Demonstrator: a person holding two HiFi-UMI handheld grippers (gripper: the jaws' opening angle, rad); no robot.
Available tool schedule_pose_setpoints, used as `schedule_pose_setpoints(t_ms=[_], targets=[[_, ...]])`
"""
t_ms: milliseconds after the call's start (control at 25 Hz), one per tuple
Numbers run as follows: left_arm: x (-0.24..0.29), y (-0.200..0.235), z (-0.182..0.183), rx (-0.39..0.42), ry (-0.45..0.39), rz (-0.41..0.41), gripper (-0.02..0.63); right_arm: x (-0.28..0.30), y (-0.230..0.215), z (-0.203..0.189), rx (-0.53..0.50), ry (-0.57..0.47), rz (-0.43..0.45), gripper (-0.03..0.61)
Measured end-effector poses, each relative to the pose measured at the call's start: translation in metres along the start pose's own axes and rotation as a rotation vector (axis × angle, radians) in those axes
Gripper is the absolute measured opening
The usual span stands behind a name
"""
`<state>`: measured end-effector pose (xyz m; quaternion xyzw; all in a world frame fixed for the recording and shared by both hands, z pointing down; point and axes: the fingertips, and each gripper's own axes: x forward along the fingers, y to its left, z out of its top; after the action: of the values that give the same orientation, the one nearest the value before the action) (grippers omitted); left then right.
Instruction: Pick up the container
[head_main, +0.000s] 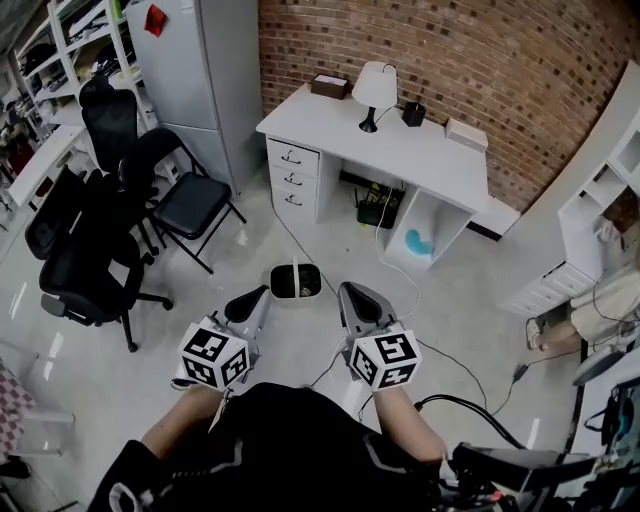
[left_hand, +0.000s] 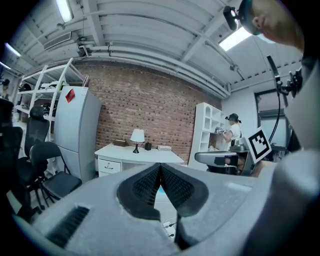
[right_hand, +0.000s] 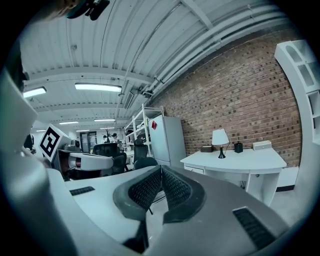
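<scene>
The container (head_main: 296, 281), a dark rounded tub with a pale rim and a white handle across its top, stands on the light floor in front of the white desk (head_main: 400, 150). My left gripper (head_main: 262, 293) hovers just left of it and my right gripper (head_main: 350, 293) just right of it, both well above the floor. Each is shut with nothing between its pads. In the left gripper view the left gripper (left_hand: 160, 165) points level at the brick wall, and in the right gripper view the right gripper (right_hand: 161, 168) does the same. Neither gripper view shows the container.
A lamp (head_main: 375, 90) and small boxes sit on the desk. A folding chair (head_main: 190, 200) and black office chairs (head_main: 80, 270) stand at the left, next to a grey cabinet (head_main: 200, 70). Cables (head_main: 460, 365) trail over the floor. A white shelf unit (head_main: 590, 230) and a person (head_main: 600, 310) are at the right.
</scene>
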<state>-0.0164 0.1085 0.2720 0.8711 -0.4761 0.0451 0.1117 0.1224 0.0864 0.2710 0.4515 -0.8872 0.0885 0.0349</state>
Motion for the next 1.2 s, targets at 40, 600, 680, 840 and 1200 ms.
schedule_pose_setpoints(t_ms=[40,600,680,840,1200], targets=[[0.004,-0.001,0.001,0.002,0.006,0.008,0.008,0.001,-0.004,0.000,0.002,-0.001,0.007,0.009],[0.033,0.012,-0.003,-0.009,0.029,0.040,0.008,0.019,-0.038,-0.002,0.034,-0.009,0.007,0.009],[0.041,0.017,-0.004,-0.014,0.026,0.032,0.008,0.026,-0.042,-0.001,0.029,-0.008,0.000,0.009],[0.059,0.034,-0.003,-0.028,0.017,0.007,0.008,0.046,-0.049,0.002,0.016,-0.007,-0.023,0.009],[0.111,0.086,0.022,-0.024,-0.008,-0.052,0.009,0.107,-0.068,0.025,-0.011,-0.006,-0.061,0.009]])
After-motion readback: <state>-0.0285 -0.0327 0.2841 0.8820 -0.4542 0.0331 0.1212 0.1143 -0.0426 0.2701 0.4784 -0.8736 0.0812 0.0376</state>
